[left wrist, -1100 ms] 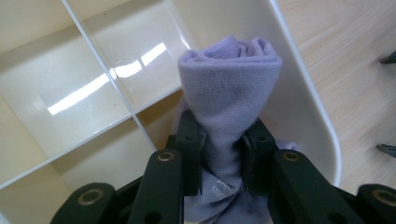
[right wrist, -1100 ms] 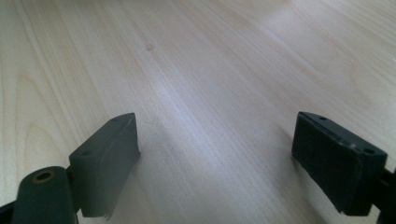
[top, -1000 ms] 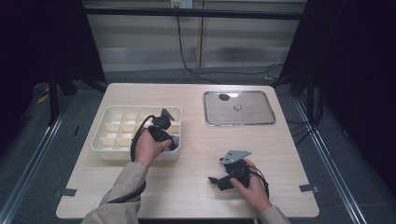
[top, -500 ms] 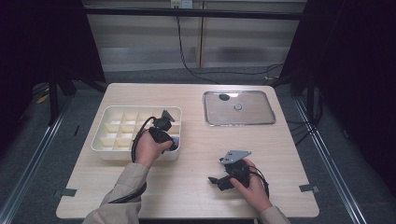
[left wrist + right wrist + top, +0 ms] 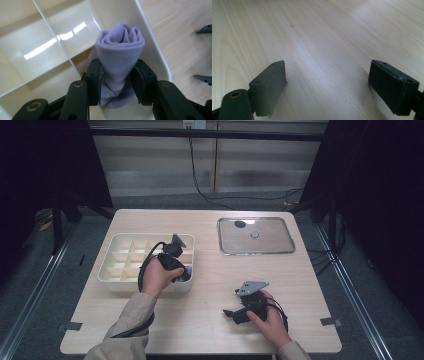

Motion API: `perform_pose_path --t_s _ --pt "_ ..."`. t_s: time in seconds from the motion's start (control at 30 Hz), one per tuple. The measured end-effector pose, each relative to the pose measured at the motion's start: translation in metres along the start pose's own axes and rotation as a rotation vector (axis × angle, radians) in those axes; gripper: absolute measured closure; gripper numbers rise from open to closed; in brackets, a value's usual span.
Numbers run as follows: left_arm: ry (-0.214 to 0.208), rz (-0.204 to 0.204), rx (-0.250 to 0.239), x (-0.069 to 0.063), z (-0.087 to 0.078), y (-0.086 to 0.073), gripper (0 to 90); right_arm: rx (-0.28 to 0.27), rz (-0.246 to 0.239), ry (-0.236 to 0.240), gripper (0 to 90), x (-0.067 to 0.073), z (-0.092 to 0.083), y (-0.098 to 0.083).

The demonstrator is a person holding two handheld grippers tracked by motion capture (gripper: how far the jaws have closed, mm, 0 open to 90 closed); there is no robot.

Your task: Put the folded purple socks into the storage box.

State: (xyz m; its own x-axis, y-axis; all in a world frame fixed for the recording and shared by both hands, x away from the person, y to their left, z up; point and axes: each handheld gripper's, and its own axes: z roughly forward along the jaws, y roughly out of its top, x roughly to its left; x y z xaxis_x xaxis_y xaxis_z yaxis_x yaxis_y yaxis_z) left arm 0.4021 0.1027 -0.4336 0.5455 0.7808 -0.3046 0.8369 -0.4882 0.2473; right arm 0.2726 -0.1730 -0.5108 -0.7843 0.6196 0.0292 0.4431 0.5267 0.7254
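Observation:
A rolled purple cloth [image 5: 120, 47] stands upright in the near right corner compartment of a cream divided tray [image 5: 120, 239]. My left gripper [image 5: 117, 71] has a pad against each side of the roll, which looks pinched narrower between them than above. The jaws have just been opening, with the cloth still between them. In the high view the left gripper [image 5: 181, 270] points down into that compartment, beside a glimpse of purple cloth [image 5: 188, 268]. My right gripper [image 5: 231, 314] rests low over the bare table near the front edge, open, and its jaws [image 5: 327, 82] have nothing between them.
A shallow metal tray [image 5: 221, 240] lies at the back right with a small round piece [image 5: 254, 234] and a dark spot [image 5: 240, 224] on it. The cream tray's wall [image 5: 150, 32] rises just right of the cloth. Its other compartments look bare.

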Motion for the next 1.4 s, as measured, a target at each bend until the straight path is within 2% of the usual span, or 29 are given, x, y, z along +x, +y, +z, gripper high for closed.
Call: perform_pose_path --t_s 0.63,0.73,0.93,1.4 --pt "0.003 0.015 -0.01 -0.002 -0.023 0.007 63.6 -0.001 0.003 -0.001 14.4 0.0 0.0 0.0" --pt "0.014 0.011 -0.009 -0.001 -0.026 0.007 63.5 -0.003 -0.001 -0.001 14.4 0.0 0.0 0.0" --pt "0.008 -0.001 -0.01 0.001 -0.031 0.008 63.5 -0.003 -0.001 -0.001 14.4 0.0 0.0 0.0" --pt "0.019 0.002 -0.02 0.001 -0.051 0.013 63.6 -0.003 -0.001 -0.001 14.4 0.0 0.0 0.0"
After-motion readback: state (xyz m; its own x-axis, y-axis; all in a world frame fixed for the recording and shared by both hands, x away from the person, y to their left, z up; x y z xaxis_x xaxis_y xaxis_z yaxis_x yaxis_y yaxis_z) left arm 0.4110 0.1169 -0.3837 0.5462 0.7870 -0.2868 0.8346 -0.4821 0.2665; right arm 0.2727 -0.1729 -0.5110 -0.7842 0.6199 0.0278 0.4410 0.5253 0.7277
